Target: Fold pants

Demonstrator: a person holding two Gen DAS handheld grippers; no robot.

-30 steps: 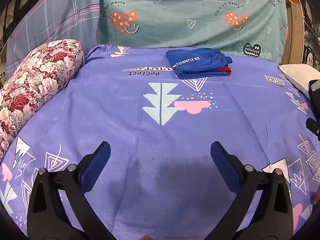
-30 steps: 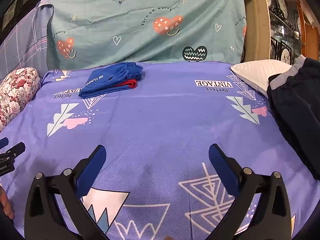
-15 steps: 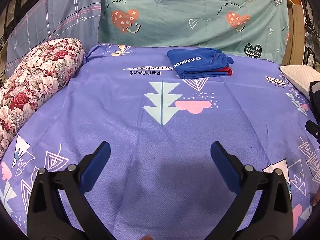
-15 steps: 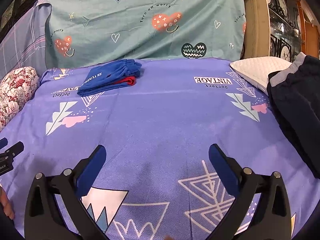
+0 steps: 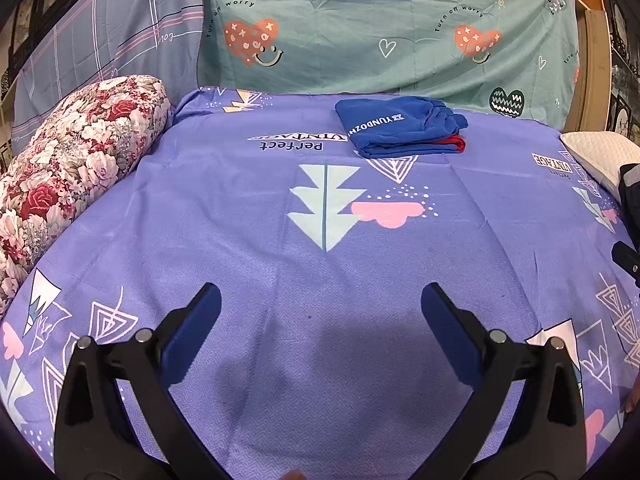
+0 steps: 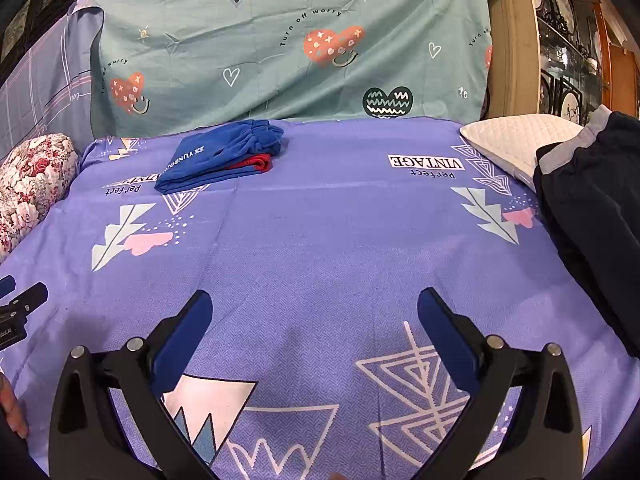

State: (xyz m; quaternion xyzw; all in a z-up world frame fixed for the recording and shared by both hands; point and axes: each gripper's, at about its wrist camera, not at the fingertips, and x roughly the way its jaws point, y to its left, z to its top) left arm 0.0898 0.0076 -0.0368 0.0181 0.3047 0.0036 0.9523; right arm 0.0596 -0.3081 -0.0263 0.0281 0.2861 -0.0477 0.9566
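Observation:
Dark navy pants with a grey waistband (image 6: 592, 216) lie in a heap at the right edge of the bed, partly over a white pillow (image 6: 516, 140); a sliver of them shows in the left wrist view (image 5: 632, 192). A folded blue garment over a red one (image 5: 400, 126) lies at the far side of the bed and shows in the right wrist view too (image 6: 220, 156). My left gripper (image 5: 320, 304) is open and empty above the purple sheet (image 5: 280, 200). My right gripper (image 6: 314, 308) is open and empty, left of the dark pants.
A floral bolster (image 5: 68, 160) lies along the left side of the bed. A teal heart-print sheet (image 5: 380, 32) hangs behind the bed. A wooden cabinet with plates (image 6: 568, 60) stands at the right. The left gripper's tip (image 6: 20, 308) shows in the right wrist view.
Both grippers have risen and tilted slightly, so the bed sits a little lower in both views. Both stay open and empty.

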